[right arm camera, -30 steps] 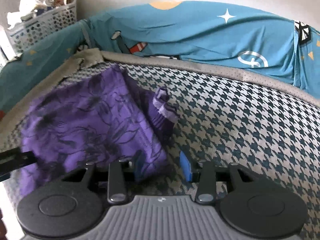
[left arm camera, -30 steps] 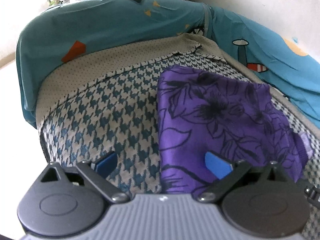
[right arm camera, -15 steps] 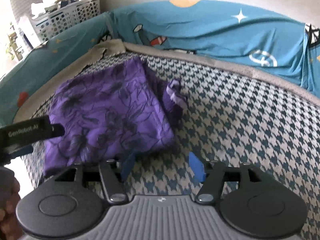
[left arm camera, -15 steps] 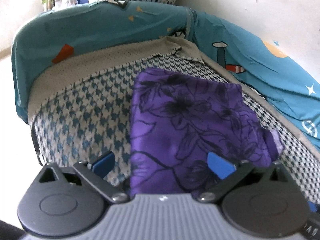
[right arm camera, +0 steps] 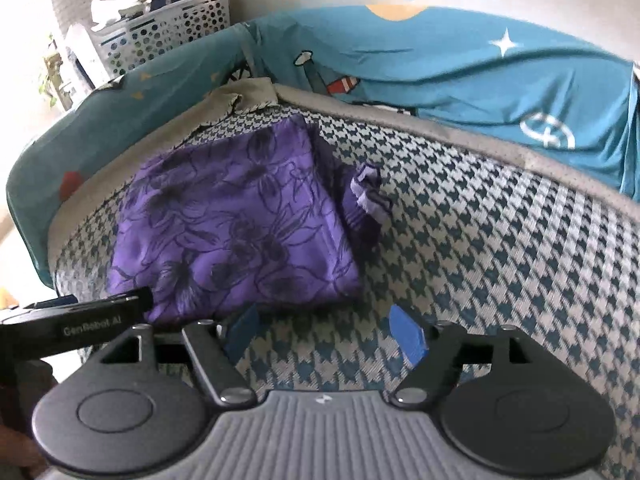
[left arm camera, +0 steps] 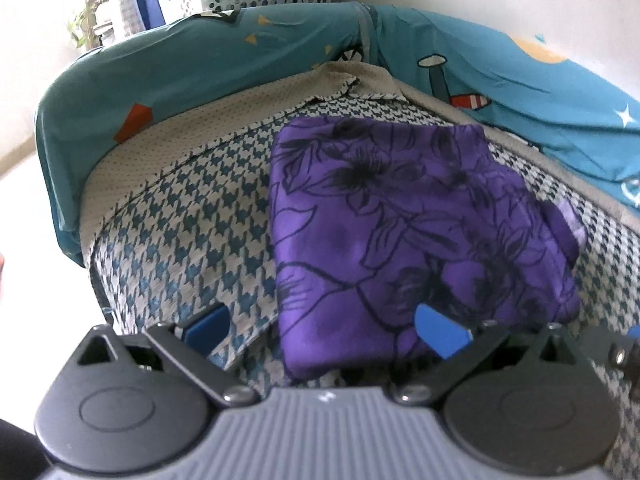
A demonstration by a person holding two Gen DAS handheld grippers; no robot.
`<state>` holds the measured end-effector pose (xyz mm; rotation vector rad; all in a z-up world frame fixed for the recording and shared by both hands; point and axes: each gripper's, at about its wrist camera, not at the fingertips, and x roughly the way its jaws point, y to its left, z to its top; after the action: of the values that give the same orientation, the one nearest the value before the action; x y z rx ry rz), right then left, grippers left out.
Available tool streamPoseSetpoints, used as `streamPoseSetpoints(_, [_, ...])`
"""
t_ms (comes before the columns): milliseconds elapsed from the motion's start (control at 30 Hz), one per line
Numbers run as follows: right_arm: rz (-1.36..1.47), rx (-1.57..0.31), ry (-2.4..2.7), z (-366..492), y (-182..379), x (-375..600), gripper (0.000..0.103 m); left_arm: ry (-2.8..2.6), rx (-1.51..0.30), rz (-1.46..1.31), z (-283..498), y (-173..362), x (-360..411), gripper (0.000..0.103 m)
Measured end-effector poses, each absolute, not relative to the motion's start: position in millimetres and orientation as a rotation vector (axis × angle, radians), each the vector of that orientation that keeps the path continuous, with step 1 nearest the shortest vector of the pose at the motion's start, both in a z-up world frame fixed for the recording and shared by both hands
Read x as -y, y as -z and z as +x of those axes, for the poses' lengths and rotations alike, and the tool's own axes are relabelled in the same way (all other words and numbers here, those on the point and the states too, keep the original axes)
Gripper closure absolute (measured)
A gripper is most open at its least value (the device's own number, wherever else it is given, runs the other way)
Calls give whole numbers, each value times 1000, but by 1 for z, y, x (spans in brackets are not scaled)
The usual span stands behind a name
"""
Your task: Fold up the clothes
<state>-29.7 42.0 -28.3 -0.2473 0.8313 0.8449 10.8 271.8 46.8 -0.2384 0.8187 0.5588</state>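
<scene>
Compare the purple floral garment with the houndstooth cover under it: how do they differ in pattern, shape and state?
The purple floral garment carries dark outlined flowers; the houndstooth cover repeats small teal-and-white checks. The garment is folded into a compact, roughly square bundle with a pale lilac piece sticking out at one side; the cover lies spread flat and reaches far beyond it on all sides. The garment rests on top, the cover beneath. Both are patterned fabric.

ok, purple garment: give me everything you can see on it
The purple garment is thin, soft-looking fabric printed with dark outlined flowers. It lies folded into a rough rectangle, flat on the houndstooth cover. A paler ribbed piece, maybe a cuff, sticks out crumpled at one side. The edges are fairly neat. Neither gripper touches it: the left gripper's jaws hang open above its near edge, and the right gripper's jaws are opening, empty.
</scene>
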Motion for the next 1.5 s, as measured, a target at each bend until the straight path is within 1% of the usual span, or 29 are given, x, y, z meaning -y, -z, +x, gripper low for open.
streamPoseSetpoints(167, [-286,-830,-816,-30,34,-44,25,-574,-837,-246,9,-46,-271,0])
streamPoseSetpoints(400, [-306,-847,-812,-30,39,-46,24,-560,-891,-281,7,-37,-271,0])
streamPoseSetpoints(1133, [-375,-871,-828,-38,49,-56,24,-552,-936,-281,6,-33,-269,0])
streamPoseSetpoints(1500, [-367,-883,-853,-40,50,-56,24,-553,-949,-292,6,-31,-267,0])
